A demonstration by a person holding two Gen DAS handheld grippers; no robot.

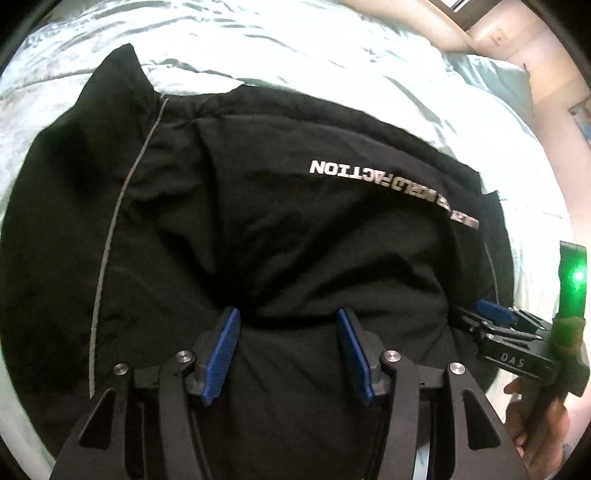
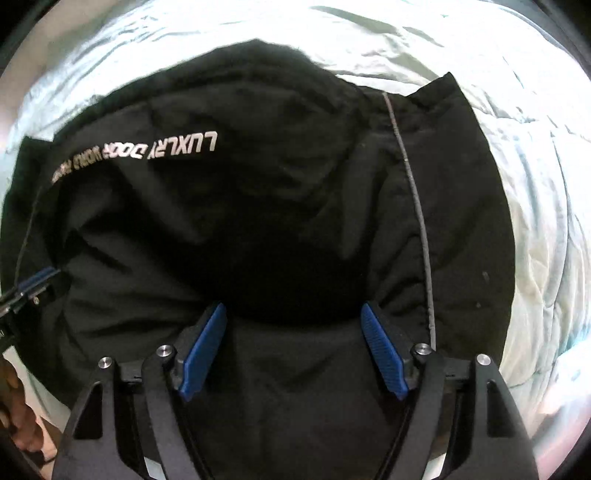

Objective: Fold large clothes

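Observation:
A large black padded jacket [image 1: 258, 206] lies spread on a pale bedspread, with white lettering [image 1: 369, 177] across it and a grey piping line [image 1: 110, 236] down one side. My left gripper [image 1: 286, 314] points down at its near edge, and a thick fold of the black fabric fills the gap between the blue pads [image 1: 221, 354]. In the right wrist view the jacket [image 2: 280, 206] shows the same lettering [image 2: 162, 147]. My right gripper [image 2: 293, 310] stands wide over the near edge, pads [image 2: 384, 350] apart from the cloth bunched between them. Each gripper shows in the other's view, the right [image 1: 495, 314] and the left [image 2: 37, 280].
The light blue-white quilted bedspread [image 1: 258, 44] surrounds the jacket on the far side and both flanks [image 2: 535, 221]. A beige wall and window corner [image 1: 480, 33] show at the far right. A person's hand [image 1: 524, 424] holds the right gripper's handle, which has a green light [image 1: 578, 275].

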